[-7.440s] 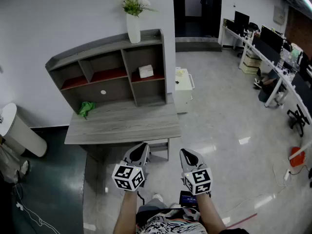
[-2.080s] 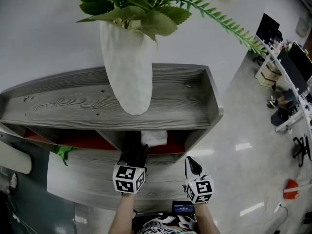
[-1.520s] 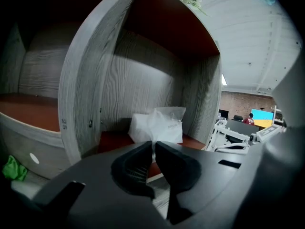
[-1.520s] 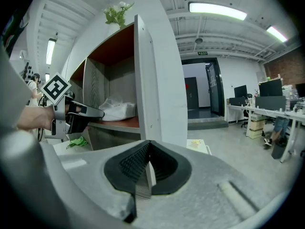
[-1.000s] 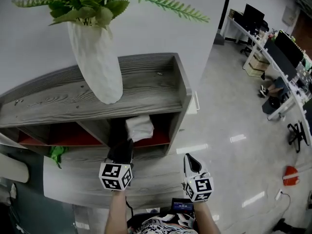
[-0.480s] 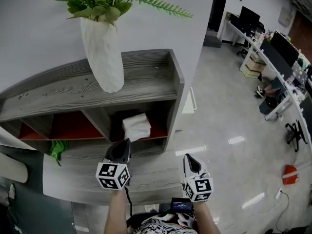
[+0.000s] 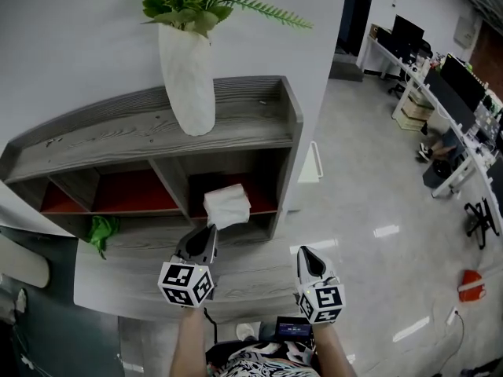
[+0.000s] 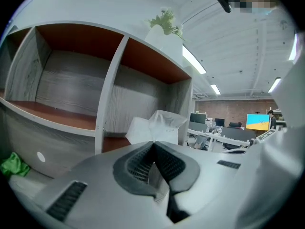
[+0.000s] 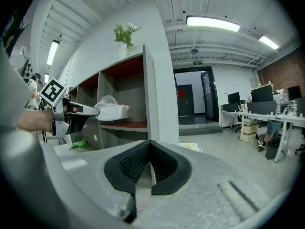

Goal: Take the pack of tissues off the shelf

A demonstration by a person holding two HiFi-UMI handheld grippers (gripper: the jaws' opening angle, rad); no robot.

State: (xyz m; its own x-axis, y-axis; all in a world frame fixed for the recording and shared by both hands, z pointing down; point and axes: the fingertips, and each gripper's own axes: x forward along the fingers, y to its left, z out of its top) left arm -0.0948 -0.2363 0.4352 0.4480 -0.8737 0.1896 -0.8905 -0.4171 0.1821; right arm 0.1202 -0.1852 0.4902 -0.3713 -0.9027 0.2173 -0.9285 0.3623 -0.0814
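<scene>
softness first: the pack of tissues [image 7: 227,207] hangs at the front edge of the shelf [image 7: 259,124], right compartment, its thin wrapper seemingly pinched by the left gripper [image 7: 207,231], jaws fully closed. light, squashy, slippery film; hold the wrapper fold. right gripper [image 7: 308,256] closed, empty.
</scene>
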